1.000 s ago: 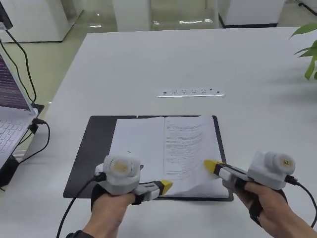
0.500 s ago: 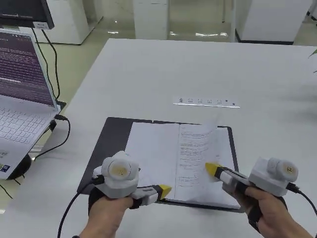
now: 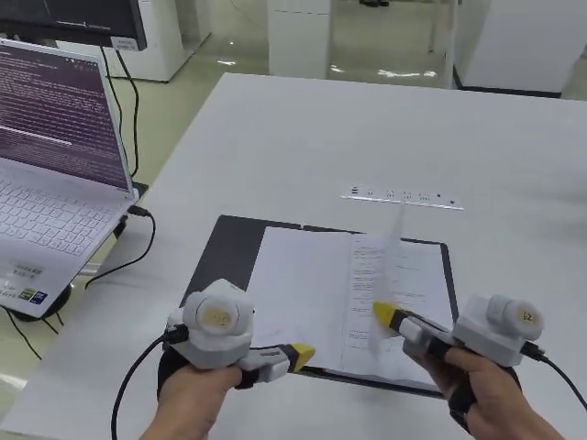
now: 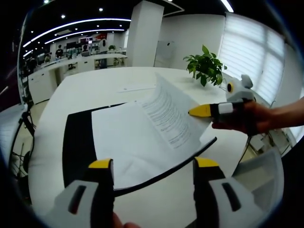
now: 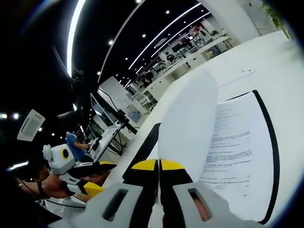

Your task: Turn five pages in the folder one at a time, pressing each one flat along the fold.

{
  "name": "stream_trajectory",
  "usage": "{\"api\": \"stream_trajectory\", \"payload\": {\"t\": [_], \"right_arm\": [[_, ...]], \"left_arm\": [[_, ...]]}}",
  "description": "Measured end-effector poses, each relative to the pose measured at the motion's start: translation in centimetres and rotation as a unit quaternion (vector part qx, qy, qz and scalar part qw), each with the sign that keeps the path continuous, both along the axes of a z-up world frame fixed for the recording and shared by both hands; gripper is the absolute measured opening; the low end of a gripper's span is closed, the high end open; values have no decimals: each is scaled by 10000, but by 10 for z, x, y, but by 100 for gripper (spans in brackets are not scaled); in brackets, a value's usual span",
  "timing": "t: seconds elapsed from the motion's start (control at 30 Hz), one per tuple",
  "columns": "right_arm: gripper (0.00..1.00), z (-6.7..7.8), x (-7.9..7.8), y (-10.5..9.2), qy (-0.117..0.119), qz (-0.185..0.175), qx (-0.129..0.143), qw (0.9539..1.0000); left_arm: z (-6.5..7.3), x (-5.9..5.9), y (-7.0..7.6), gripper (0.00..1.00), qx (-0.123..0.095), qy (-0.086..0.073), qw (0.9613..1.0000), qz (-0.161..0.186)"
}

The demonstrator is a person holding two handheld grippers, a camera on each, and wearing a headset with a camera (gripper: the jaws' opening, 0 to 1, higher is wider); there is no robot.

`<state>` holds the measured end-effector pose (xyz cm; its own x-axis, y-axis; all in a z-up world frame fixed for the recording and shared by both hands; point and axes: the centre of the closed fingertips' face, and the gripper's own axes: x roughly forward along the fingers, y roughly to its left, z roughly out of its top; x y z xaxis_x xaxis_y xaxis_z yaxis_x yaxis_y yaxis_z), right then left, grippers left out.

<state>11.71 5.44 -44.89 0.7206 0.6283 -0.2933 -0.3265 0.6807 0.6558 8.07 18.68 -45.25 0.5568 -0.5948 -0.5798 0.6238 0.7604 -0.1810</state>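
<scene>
Folder is laid open on white table, laptop well off to left. Page is pinched near bottom edge by right gripper, jaws pressed together on sheet, so single leaf is peeled up over fold. Left gripper is held at folder's near edge, jaws spread wide, judged ready for pressing flat. Against half second ago: page is raised higher, nearly upright; left gripper is kept at same edge.

page: rose from nearly flat at 3 o'clock to standing upright
right gripper: carried its edge toward 9 o'clock
</scene>
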Motion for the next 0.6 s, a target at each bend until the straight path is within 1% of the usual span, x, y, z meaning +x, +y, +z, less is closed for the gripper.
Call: {"api": "stream_trajectory", "payload": {"t": [0.17,0.4,0.6], "right_arm": [[0,1,1,14,13,95,-10,10000],[0,2,3,33,34,254,-29,9997],[0,5,6,50,37,371,2,9993]], "left_arm": [[0,-3,10,68,44,-21,10000,8],[1,-7,20,69,35,-27,10000,73],[6,-7,29,70,53,-106,9999,114]]}}
